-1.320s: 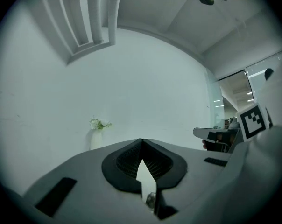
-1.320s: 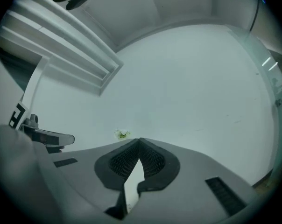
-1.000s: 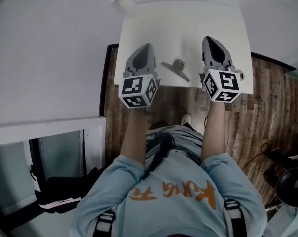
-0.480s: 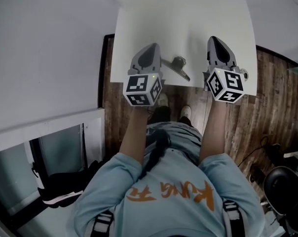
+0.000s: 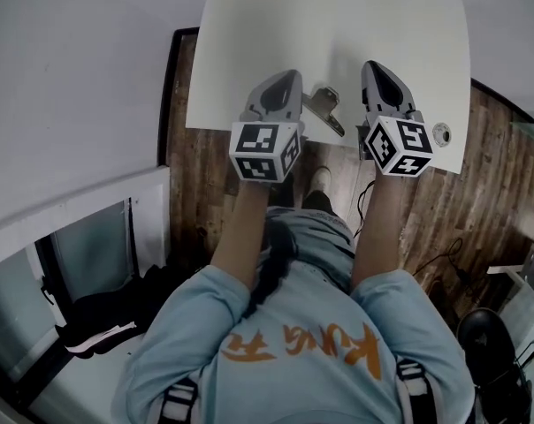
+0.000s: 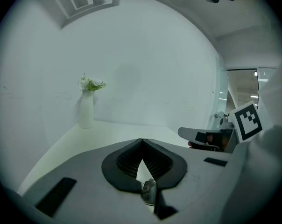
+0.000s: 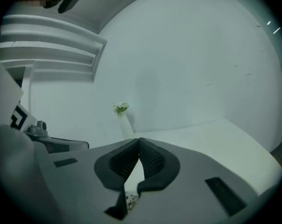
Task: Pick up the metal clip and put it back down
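the left gripper [image 6: 142, 141] has its dark ribbed jaws clenched, tips meeting with nothing pinched between them. a small shiny piece shows in the gap behind the tips, but whether it is the clip cannot be told. the right gripper [image 7: 139, 140] is clenched as well, tips pressed together and empty.

in the head view both grippers hang side by side over the near edge of the plain white rectangular table [image 5: 338, 25], each with its black-and-white marker cube facing the person. the silver metal clip [image 5: 327, 113] lies flat on the table between them, close to the front edge. it sits just beside the left gripper [image 5: 287, 74], and a little further from the right gripper [image 5: 373, 64]. neither gripper holds it.

further back, a slim white vase with pale flowers [image 6: 86, 108] stands at the far side of the table against a white wall, and it also shows in the right gripper view [image 7: 124, 122]. dark brown wooden plank flooring [image 5: 196, 166] runs under the table's near edge. the person wears a light blue shirt with orange print [image 5: 302, 343].
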A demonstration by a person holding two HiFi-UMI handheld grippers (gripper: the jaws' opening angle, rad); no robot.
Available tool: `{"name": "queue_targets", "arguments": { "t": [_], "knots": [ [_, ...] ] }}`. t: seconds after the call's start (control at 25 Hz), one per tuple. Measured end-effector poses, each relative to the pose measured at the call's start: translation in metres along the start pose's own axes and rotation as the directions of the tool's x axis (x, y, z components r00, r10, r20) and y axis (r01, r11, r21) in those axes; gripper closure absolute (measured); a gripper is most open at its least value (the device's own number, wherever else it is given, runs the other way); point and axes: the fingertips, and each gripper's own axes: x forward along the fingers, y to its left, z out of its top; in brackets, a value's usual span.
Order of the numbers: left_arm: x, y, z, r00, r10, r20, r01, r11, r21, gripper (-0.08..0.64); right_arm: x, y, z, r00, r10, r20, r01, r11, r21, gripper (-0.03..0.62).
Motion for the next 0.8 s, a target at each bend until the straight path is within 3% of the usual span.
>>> {"name": "queue_targets", "arguments": {
  "t": [0.44, 0.8],
  "knots": [
    [0.011, 0.039, -0.042, 0.997, 0.021, -0.075, -0.027, 0.997, -0.078, 0.543, 0.031, 0.024, -0.073, 0.972, 0.101, -0.214, -0.113, 0.993, -0.042, 0.548],
    [0.015, 0.055, -0.071, 0.990, 0.013, -0.140, -0.028, 0.994, -0.108, 0.543, 0.038, 0.027, -0.136, 0.909, 0.167, -0.383, -0.188, 0.982, -0.019, 0.463]
  ]
}}
